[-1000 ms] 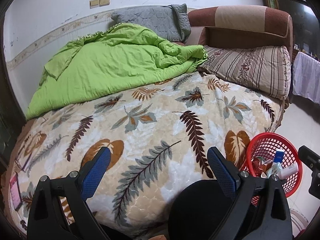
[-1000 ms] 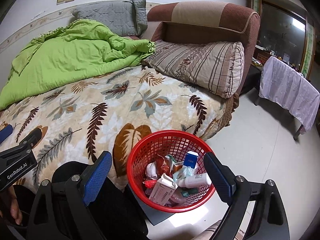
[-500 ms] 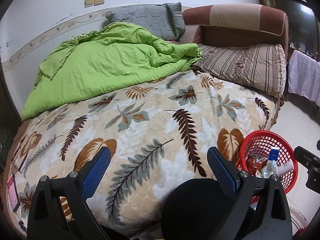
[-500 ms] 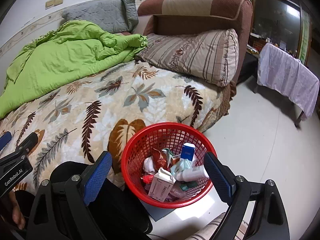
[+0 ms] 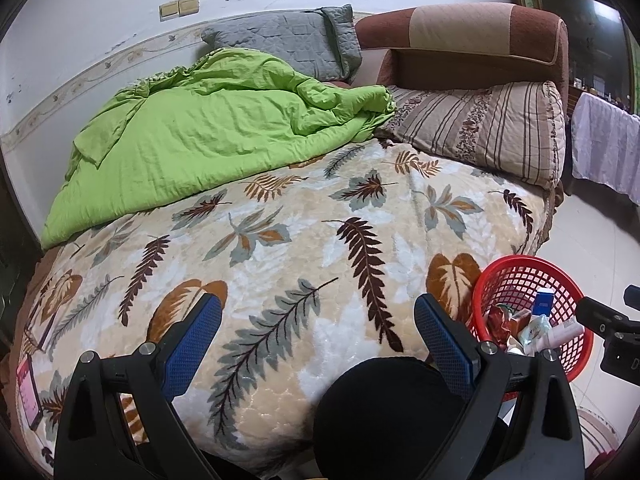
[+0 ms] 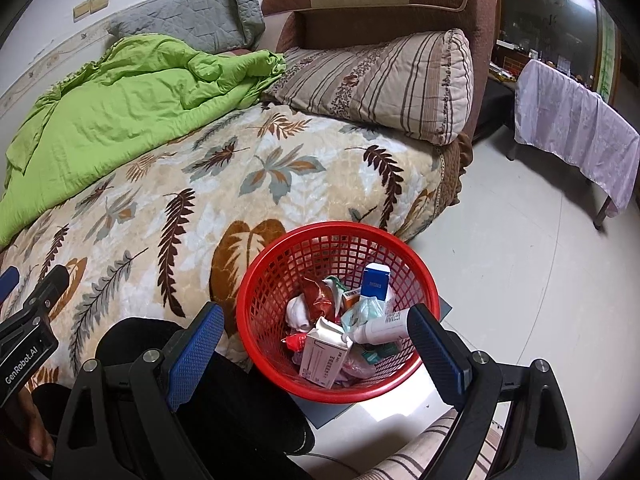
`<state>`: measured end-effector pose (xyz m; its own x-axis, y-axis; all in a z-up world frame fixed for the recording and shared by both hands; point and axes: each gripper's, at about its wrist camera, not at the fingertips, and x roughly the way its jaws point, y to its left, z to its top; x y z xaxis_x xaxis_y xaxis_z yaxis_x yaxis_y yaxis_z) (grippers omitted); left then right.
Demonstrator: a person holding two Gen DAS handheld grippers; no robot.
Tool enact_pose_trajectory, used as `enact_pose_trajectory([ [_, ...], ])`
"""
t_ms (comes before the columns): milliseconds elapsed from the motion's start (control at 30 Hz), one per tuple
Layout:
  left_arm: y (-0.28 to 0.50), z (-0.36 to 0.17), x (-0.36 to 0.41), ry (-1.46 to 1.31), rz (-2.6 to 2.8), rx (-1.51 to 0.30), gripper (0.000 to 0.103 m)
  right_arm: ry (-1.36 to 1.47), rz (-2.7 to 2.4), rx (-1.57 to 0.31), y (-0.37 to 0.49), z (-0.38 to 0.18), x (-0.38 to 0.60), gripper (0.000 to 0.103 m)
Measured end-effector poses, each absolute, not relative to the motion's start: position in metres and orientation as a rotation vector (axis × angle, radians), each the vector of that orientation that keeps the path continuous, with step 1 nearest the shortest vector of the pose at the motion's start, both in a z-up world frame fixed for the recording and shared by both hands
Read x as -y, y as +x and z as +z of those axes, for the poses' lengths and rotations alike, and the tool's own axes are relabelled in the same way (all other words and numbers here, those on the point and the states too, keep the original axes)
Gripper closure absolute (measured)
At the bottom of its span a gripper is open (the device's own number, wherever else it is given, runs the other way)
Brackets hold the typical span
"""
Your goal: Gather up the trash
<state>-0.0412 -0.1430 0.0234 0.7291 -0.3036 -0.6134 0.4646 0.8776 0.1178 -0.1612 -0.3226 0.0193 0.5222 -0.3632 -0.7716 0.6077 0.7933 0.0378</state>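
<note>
Both grippers, the left gripper [image 5: 318, 330] low centre over the leaf-print bedspread [image 5: 280, 240] and the right gripper [image 6: 316, 340] low centre above the red basket [image 6: 260, 292], stand spread wide and hold nothing. That basket sits on the floor against the bed's edge, likely so bed litter drops straight in. Trash fills it: a white carton [image 6: 324, 358], a white bottle [image 6: 384, 326], a red wrapper [image 6: 318, 296].
</note>
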Motion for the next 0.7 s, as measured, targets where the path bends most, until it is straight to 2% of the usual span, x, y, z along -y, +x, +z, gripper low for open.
enact_pose_trajectory([
  [700,-0.0335,0.0171,0.1402,0.260,-0.449,-0.665,0.007,0.303,-0.584,-0.848,-0.1521,0.0153,0.3206,0.008],
])
